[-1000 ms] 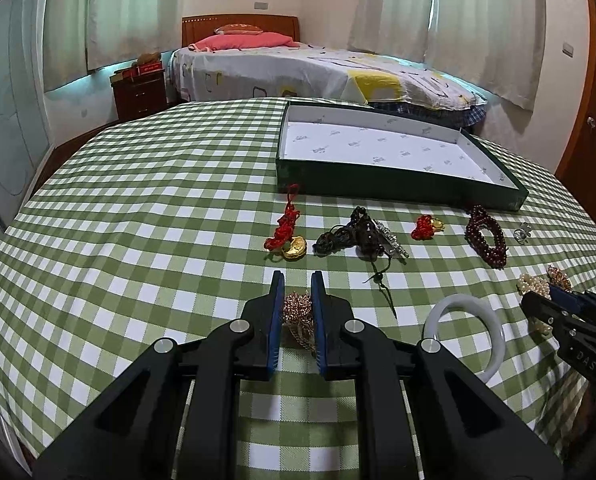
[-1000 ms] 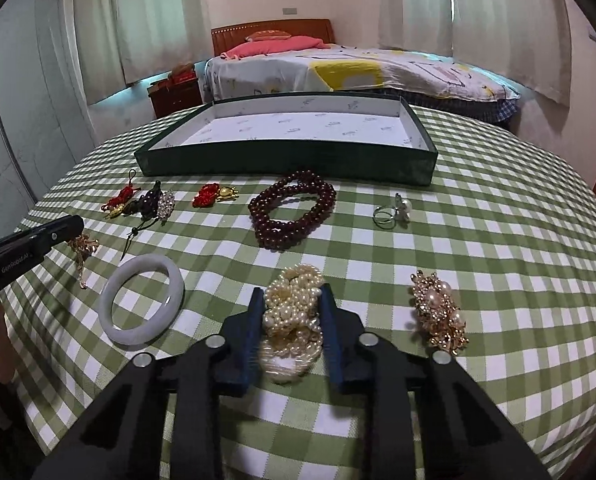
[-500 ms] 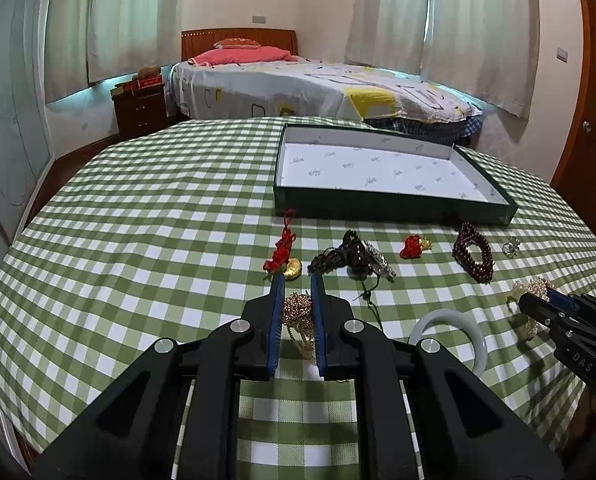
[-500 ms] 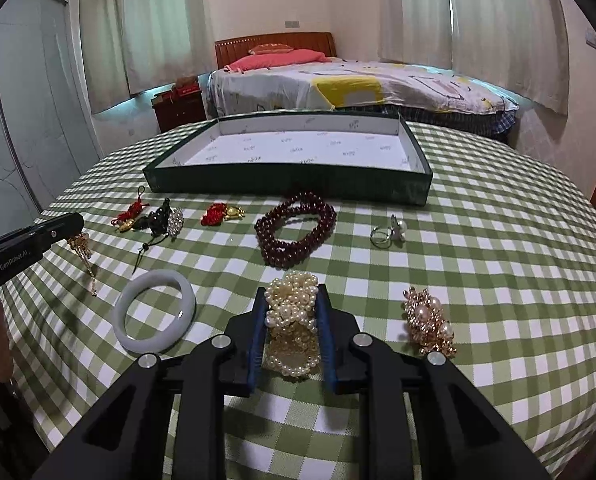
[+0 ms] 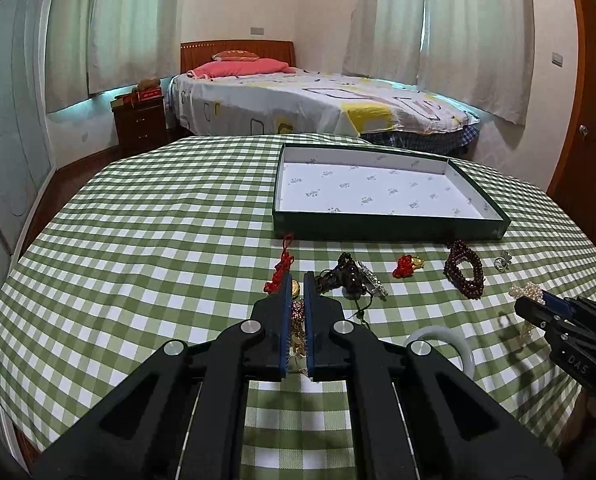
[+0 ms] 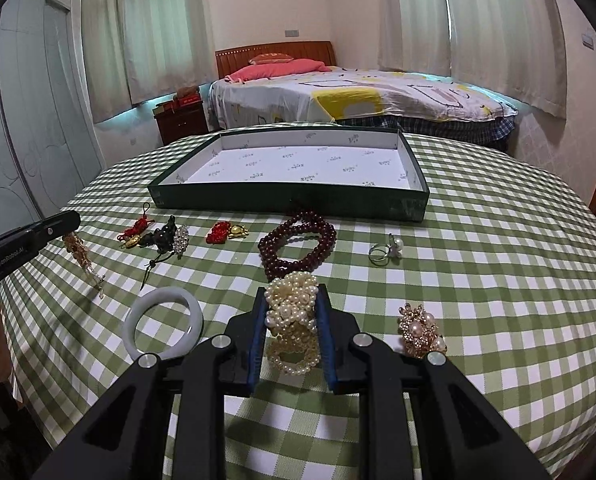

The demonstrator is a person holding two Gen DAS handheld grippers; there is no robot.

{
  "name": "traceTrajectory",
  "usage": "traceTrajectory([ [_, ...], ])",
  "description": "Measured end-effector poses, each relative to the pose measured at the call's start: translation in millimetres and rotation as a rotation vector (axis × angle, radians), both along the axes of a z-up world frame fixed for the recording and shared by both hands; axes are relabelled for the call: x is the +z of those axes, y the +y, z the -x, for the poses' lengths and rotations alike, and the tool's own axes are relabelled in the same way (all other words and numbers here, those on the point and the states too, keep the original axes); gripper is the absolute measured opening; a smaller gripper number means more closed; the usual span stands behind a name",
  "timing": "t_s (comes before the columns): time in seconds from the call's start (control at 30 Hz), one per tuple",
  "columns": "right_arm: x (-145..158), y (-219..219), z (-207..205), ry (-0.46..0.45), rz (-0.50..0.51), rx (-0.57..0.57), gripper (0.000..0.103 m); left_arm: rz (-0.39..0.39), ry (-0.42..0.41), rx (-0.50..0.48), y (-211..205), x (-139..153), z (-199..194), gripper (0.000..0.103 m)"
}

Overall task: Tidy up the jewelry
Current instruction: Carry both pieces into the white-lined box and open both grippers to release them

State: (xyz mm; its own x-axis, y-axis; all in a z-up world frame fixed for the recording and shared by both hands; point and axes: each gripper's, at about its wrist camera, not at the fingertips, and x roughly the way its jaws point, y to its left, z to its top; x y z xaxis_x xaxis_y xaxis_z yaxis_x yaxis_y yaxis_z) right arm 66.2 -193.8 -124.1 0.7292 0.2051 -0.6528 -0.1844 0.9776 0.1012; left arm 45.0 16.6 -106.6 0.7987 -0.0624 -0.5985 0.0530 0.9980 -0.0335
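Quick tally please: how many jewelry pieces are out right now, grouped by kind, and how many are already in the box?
Bracelets: 3 (white bangle, dark red beads, pearls in the right hand-held gripper)
Red knot charms: 2
Dark bead tassel: 1
Ring: 1
Gold brooch: 1
Gold chain: 1, in the left hand-held gripper
Total: 9
In the box: 0

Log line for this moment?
left gripper: shut on gold chain piece, lifted | right gripper: shut on pearl bracelet cluster | green tray: empty
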Motion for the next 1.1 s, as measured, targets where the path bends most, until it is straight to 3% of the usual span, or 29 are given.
traceTrajectory([
  [0.6,33,-1,-7,-0.078,-0.04,0.0,0.024,0.039,-0.075,-0.033,-6,42,-5,0.006],
  [0.9,63,-8,-41,-0.145,-0.042,-0.018,0.024,0.044,-0.14,-0.089,-27,69,-44,0.006],
  [1.1,79,-18,-81,-0.19,-0.037,-0.039,0.024,0.081,-0.171,-0.119,-42,82,-99,0.006],
])
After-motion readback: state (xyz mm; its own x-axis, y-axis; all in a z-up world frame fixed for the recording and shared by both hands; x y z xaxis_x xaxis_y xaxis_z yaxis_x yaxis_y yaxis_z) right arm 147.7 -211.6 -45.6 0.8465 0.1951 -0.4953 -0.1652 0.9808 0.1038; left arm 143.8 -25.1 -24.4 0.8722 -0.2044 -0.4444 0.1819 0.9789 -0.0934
